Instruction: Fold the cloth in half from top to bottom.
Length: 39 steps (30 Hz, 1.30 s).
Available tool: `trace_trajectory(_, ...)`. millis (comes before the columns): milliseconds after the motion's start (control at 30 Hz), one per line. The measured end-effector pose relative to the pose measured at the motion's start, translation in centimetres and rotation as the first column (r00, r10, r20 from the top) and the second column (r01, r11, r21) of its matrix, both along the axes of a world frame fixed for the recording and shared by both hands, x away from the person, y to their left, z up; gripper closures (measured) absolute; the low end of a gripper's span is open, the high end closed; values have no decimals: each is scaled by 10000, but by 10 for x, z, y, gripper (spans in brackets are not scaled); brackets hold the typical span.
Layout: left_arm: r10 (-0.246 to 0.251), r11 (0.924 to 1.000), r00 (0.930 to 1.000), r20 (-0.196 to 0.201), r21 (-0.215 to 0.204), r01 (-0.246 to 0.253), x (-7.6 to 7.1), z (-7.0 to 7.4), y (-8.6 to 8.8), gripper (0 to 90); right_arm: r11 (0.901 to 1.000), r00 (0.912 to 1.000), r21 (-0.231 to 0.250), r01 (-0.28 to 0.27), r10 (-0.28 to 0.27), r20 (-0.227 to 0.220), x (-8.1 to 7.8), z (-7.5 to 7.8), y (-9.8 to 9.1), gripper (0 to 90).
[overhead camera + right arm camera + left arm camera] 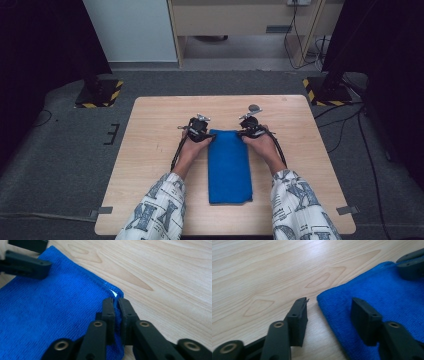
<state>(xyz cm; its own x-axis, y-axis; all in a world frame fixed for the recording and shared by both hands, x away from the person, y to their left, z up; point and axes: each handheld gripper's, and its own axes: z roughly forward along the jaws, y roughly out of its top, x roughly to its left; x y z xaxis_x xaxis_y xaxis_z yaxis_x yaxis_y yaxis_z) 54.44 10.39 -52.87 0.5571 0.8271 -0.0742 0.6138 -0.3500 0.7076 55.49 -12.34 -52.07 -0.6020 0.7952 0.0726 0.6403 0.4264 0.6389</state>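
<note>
From the high view, a folded blue cloth [229, 166] lies long and flat in the middle of the desk [150, 150], with its far end between the two hands. The left gripper [200, 131] sits at the far left corner of the cloth and the right gripper [249, 127] at the far right corner, likely so that both corners can be lifted together and the cloth stays straight. In the left gripper view, the jaws stand partly open. One jaw rests on the bare desk just beside the cloth [374, 300], and the other is over the cloth, so the corner edge lies between them. The pads do not press on it yet, so this gripper holds nothing. It looks set to pinch that corner next. In the right gripper view, the jaws are closed tight on the corner of the cloth [50, 305], and a thin fold of blue stands up between the pads. A small white tag [114, 293] peeks out right at that corner. The left gripper [23, 257] shows farther off at the other corner.
</note>
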Motion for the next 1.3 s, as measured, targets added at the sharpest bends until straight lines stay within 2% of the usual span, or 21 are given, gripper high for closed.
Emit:
trace_trajectory(167,-78,10000,9999,-146,-50,77,-3,2,-7,710,9999,10000,132,-24,23,82,-5,4,-1,864)
trace_trajectory(300,-78,9997,10000,15,-229,78,-8,8,-11,816,9994,9995,348,6,-17,306,-11,11,-6,865)
trace_trajectory(500,-79,9988,9986,532,-475,104,-18,24,-11,839,9977,9975,665,103,-149,692,-21,30,-11,866)
trace_trajectory(800,-8,9973,9926,1214,-722,97,-37,59,-7,863,9949,9905,1003,32,-169,1362,-39,62,-13,866)
trace_trajectory(1000,72,9946,9904,1377,-1037,72,-41,72,-7,865,9935,9860,1134,-52,-138,1662,-48,78,-16,866)
trace_trajectory(1300,5,9940,9862,1656,-1080,177,-40,89,-7,868,9913,9810,1314,75,-328,1911,-45,93,-19,866)
